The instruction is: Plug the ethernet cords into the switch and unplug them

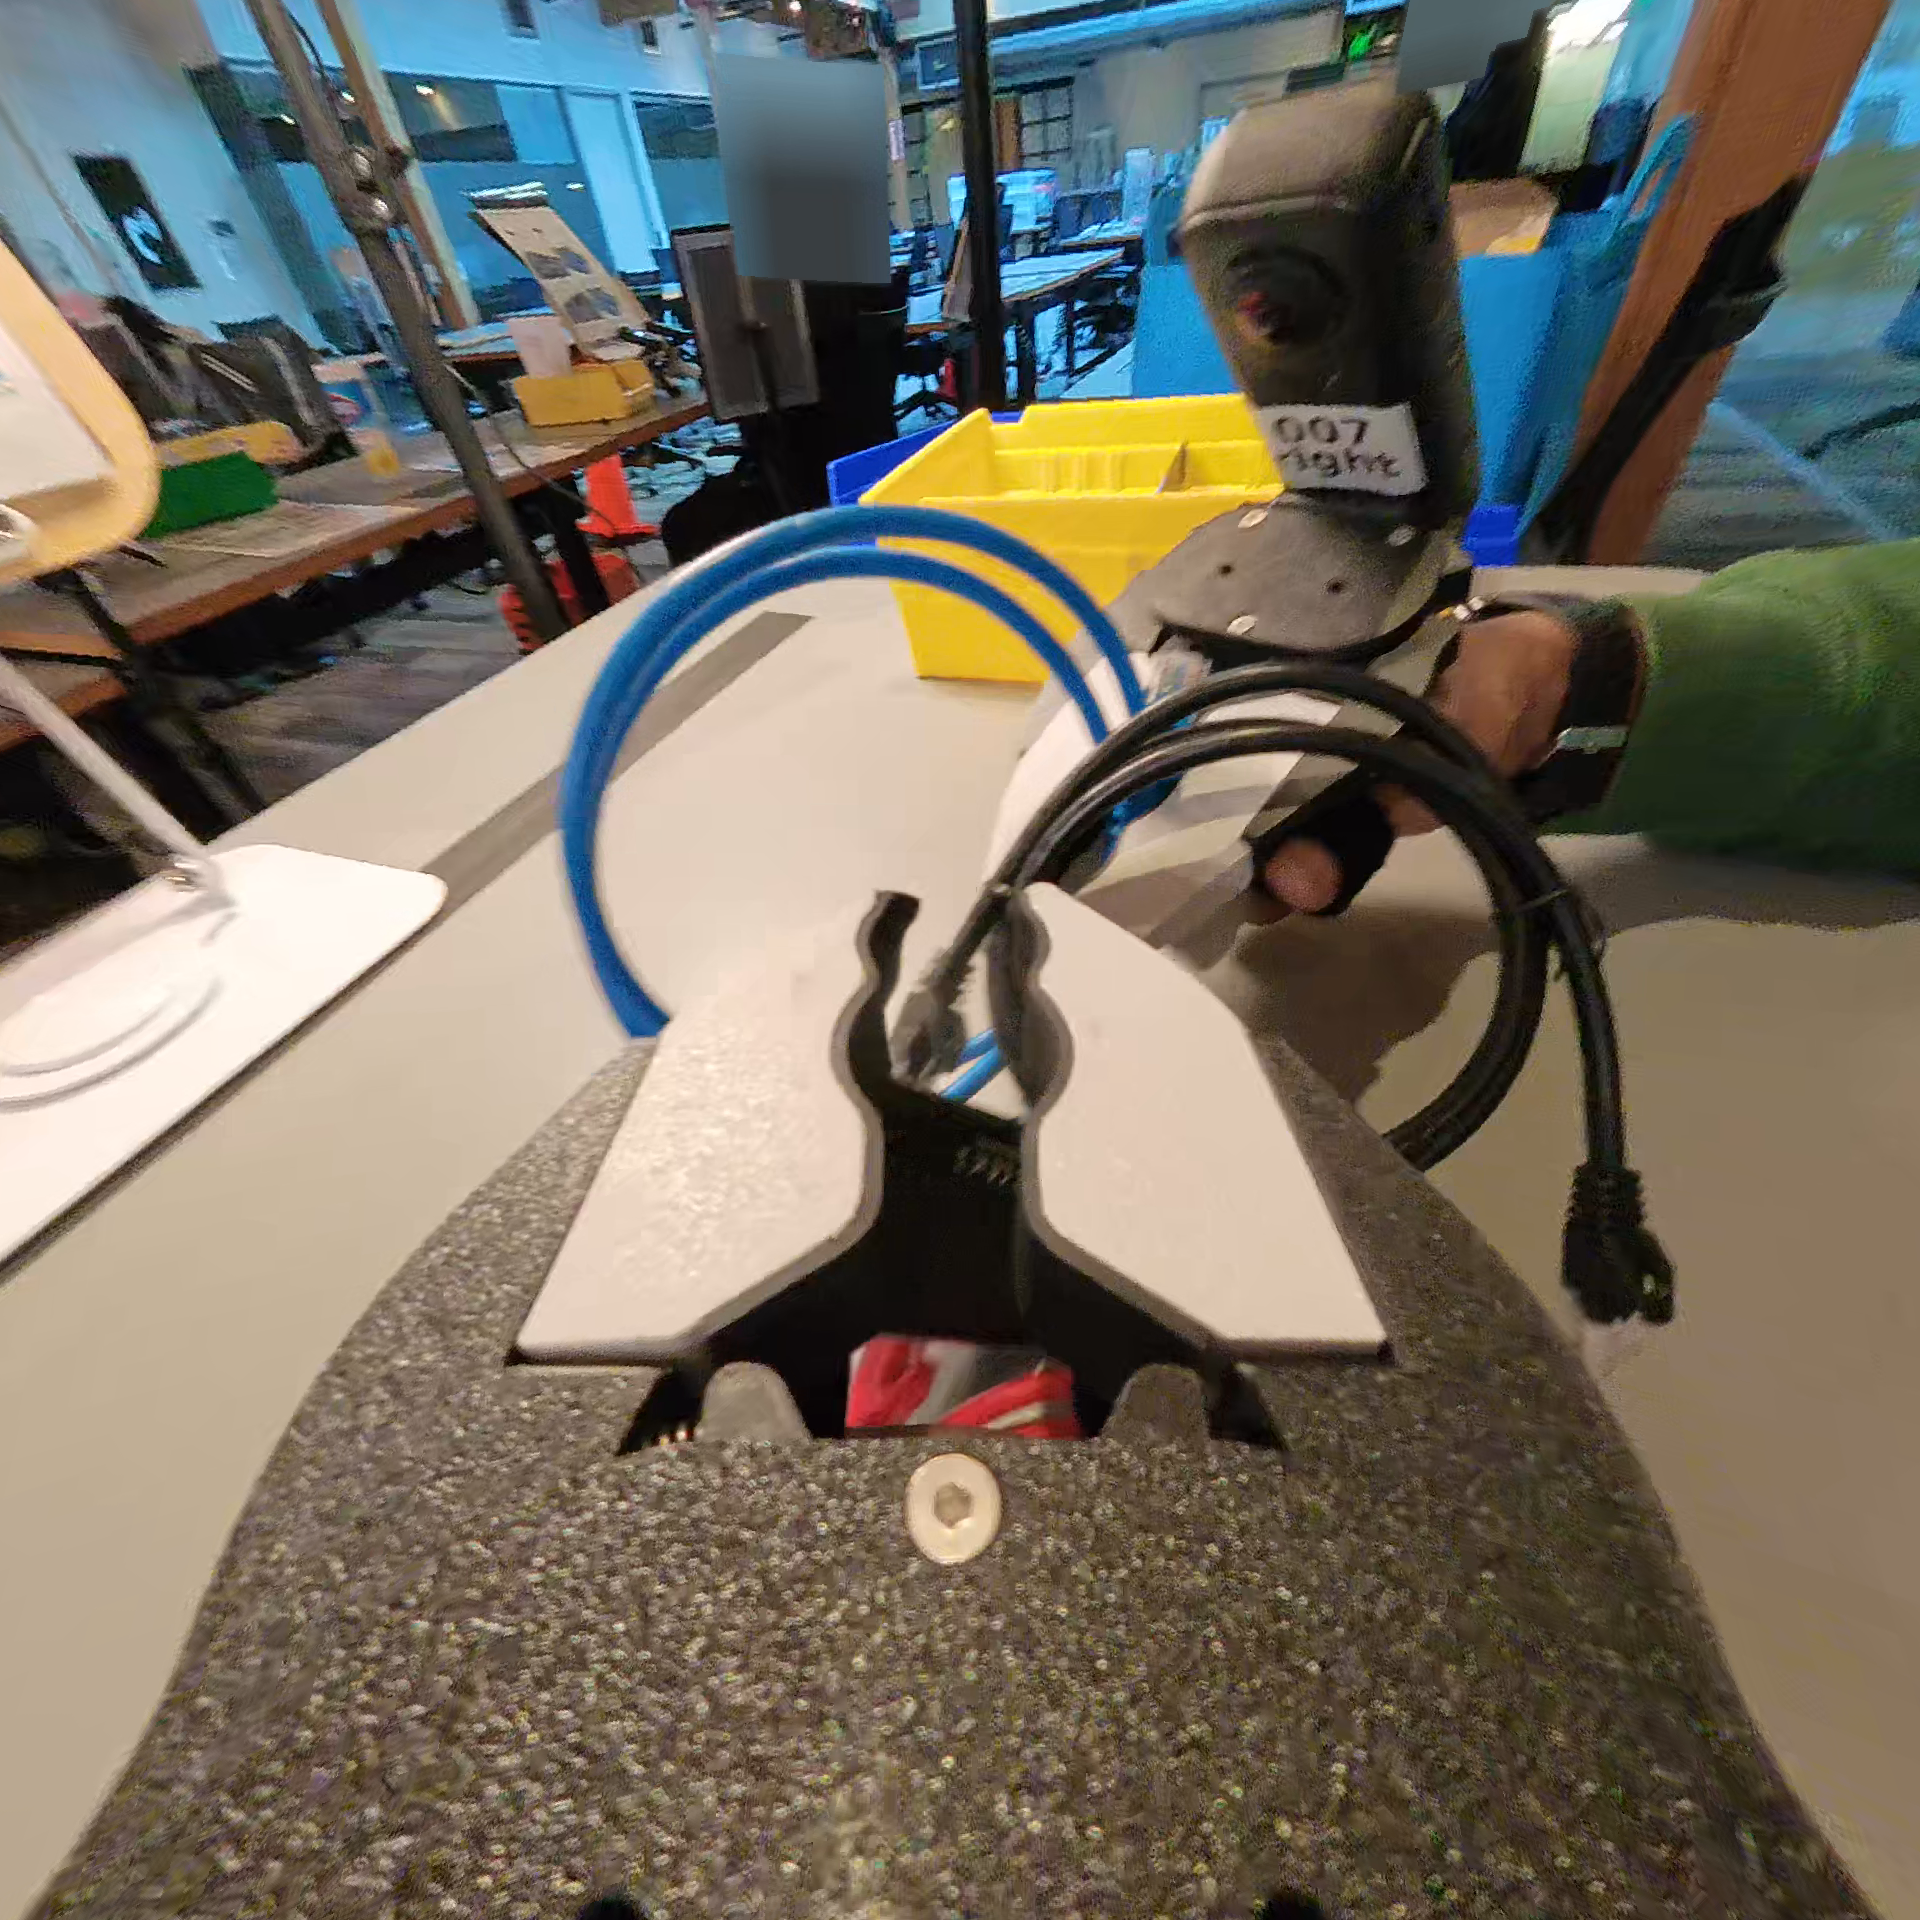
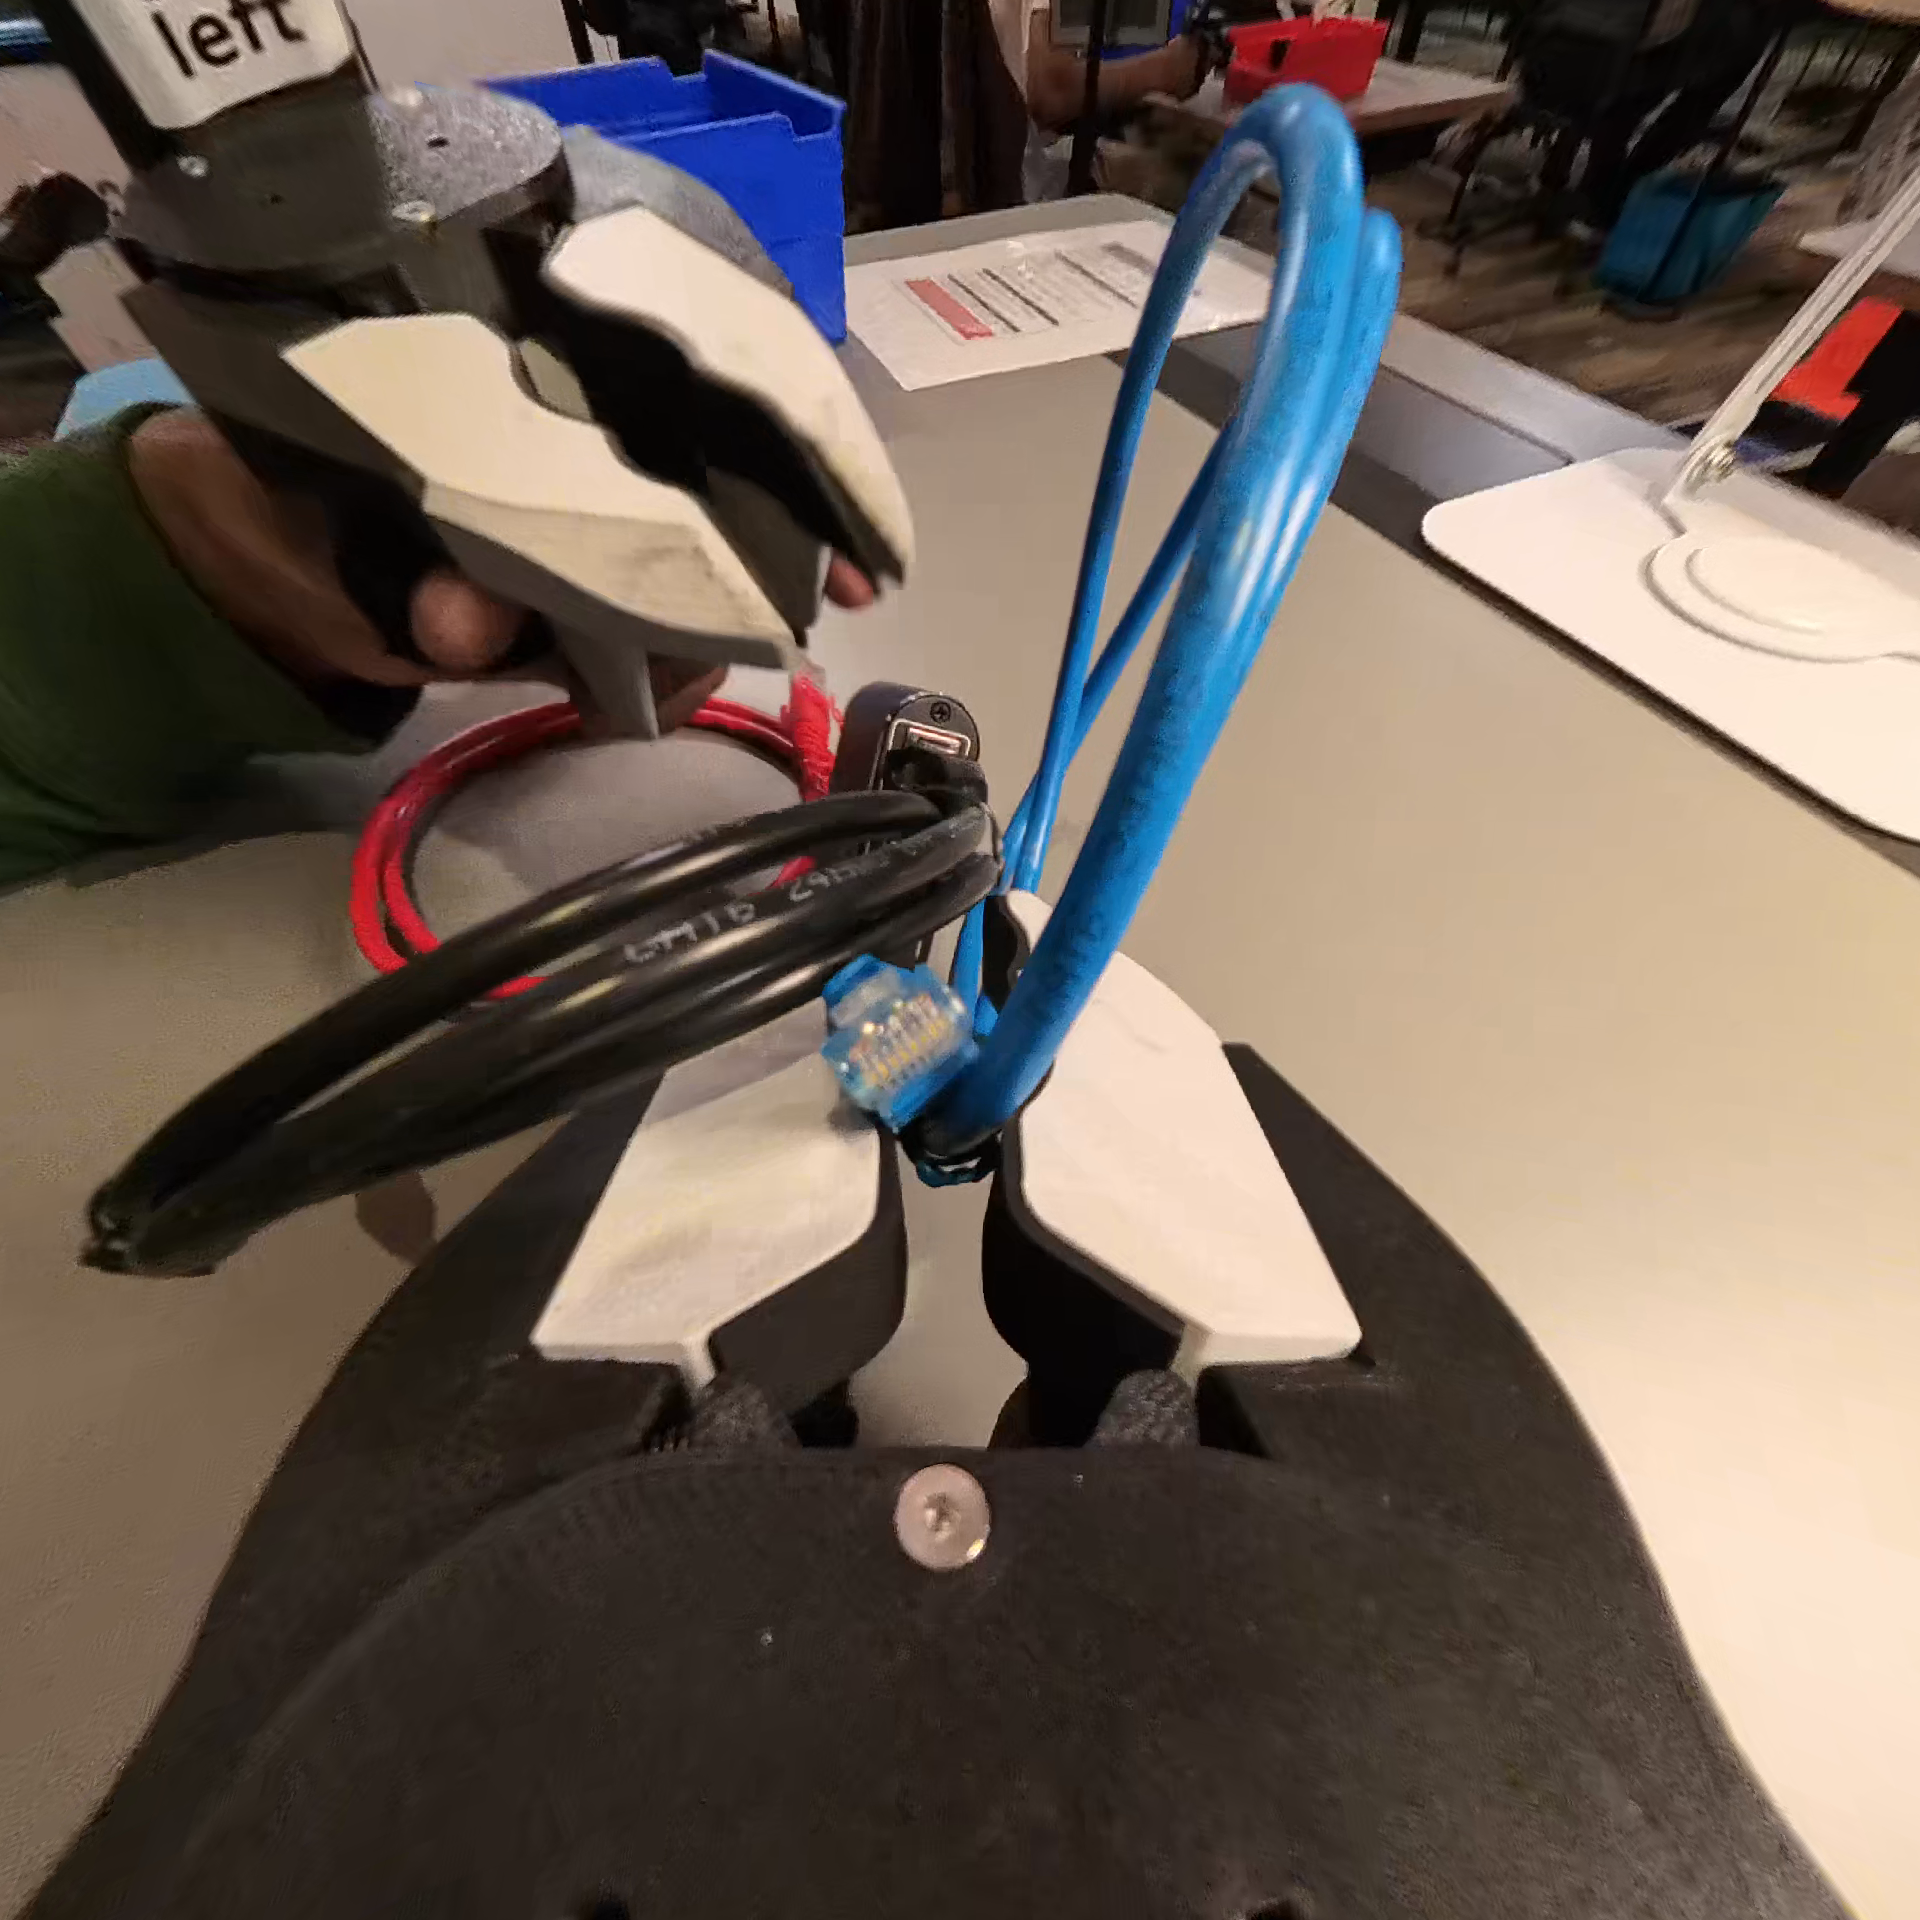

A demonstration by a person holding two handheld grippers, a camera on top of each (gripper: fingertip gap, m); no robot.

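Left gripper [image 1: 951, 997] up close, jaws slightly parted around the black cord [image 1: 1455, 821], its plug [image 1: 928, 1023] between the fingers. Blue cord [image 1: 727, 675] loops up behind. Right gripper [image 1: 1226, 748] opposite, yellow bin [image 1: 1039, 540] on the grey surface [image 1: 416, 1195].

We see a blue cord [image 2: 1226, 644] looped beside a black cord [image 2: 582, 997] and a red cord [image 2: 416, 831]. Our gripper fingers [image 2: 1164, 1174] are white on speckled black bodies. A yellow bin [image 1: 1049, 520], a blue bin [image 2: 717, 156] and a green sleeve [image 1: 1787, 696] stand over the grey table [image 1: 343, 1340].
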